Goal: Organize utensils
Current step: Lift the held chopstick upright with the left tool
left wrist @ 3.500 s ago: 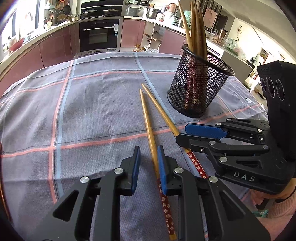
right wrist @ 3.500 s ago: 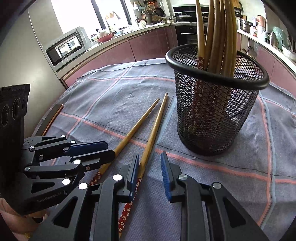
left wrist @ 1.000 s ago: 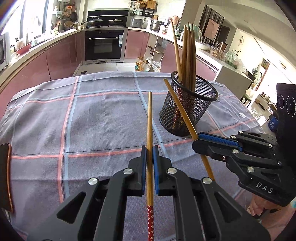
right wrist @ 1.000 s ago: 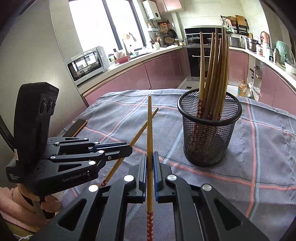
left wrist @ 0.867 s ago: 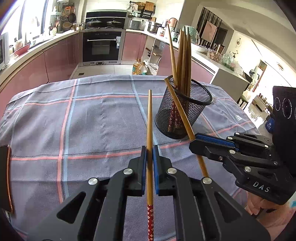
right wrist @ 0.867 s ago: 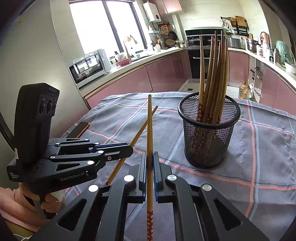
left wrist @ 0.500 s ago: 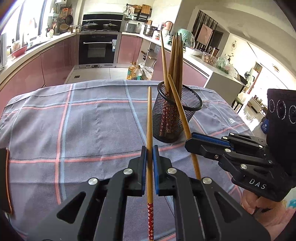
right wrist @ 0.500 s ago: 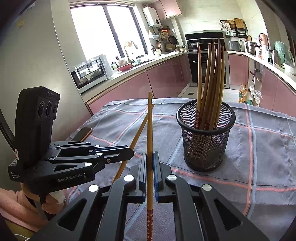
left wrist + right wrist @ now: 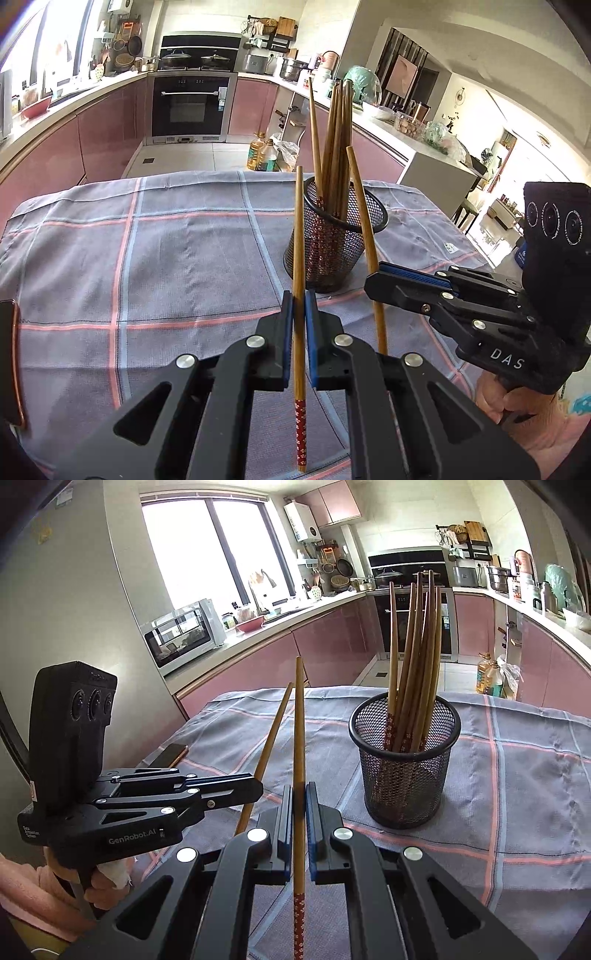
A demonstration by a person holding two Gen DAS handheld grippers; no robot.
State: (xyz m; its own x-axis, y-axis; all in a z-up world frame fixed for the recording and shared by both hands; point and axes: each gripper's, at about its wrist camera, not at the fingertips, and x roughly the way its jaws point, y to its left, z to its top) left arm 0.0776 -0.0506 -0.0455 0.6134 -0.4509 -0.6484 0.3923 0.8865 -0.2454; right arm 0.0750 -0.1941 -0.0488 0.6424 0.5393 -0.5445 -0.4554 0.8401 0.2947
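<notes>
Each gripper's jaws are clamped on one chopstick, both held above the surface [image 9: 177, 258]. Only the right wrist view shows a phone [image 9: 168, 755] on the cloth; the left shows the mesh holder [image 9: 332, 251] behind both chopsticks.

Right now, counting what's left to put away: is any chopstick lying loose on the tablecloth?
No: the tablecloth bears only the mesh holder; both loose chopsticks are gripped.

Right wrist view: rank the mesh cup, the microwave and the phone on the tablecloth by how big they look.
1. Mesh cup, largest.
2. Microwave, smaller in the picture, though it stands far back on the counter, so this is apparent size only.
3. Phone, smallest, partly hidden.
</notes>
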